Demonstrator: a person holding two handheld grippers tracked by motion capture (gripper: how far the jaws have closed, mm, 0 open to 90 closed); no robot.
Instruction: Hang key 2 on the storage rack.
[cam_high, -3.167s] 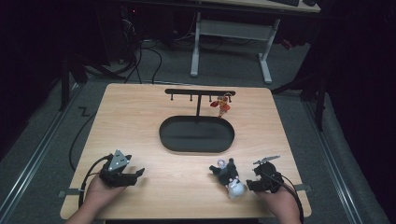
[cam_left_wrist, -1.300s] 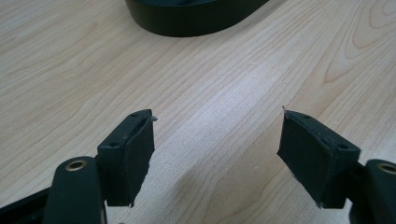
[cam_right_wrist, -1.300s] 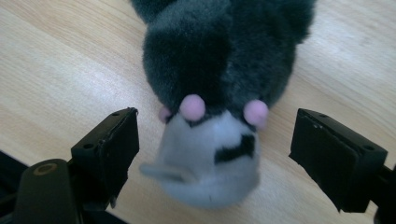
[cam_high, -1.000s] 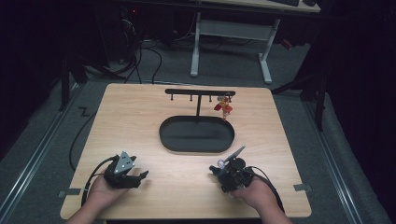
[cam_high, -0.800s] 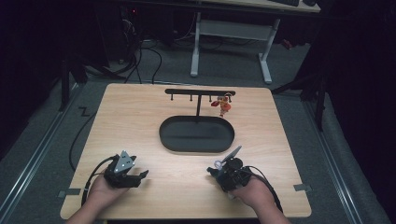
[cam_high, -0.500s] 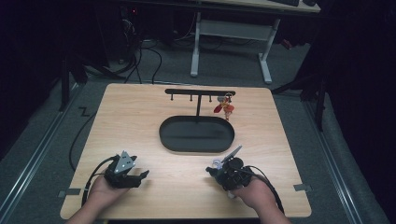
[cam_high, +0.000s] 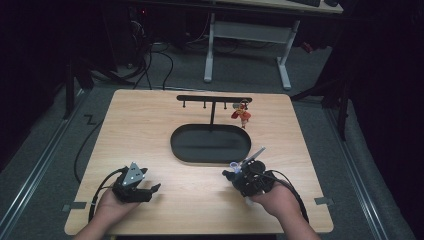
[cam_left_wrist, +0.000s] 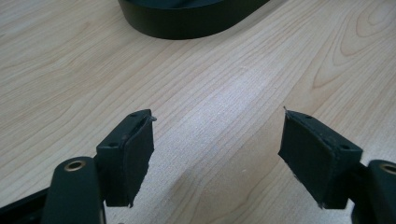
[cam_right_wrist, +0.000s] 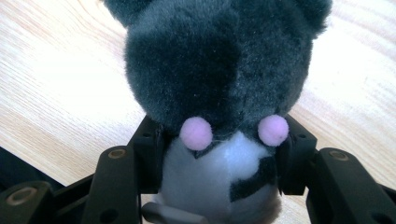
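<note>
Right gripper: jaws just closed in, now pinching grey plush toy at its white belly, over table front-right, nr black oval tray. Left gripper: jaws spread, nothing between, front-left.

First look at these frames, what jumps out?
The fluffy dark grey and white plush toy with pink cheek dots, clamped between the right gripper's jaws near the wooden table's front edge. Behind it, mid-table, sits the black oval tray with a black T-shaped hook rack holding a small red charm. The left gripper rests open and empty.
</note>
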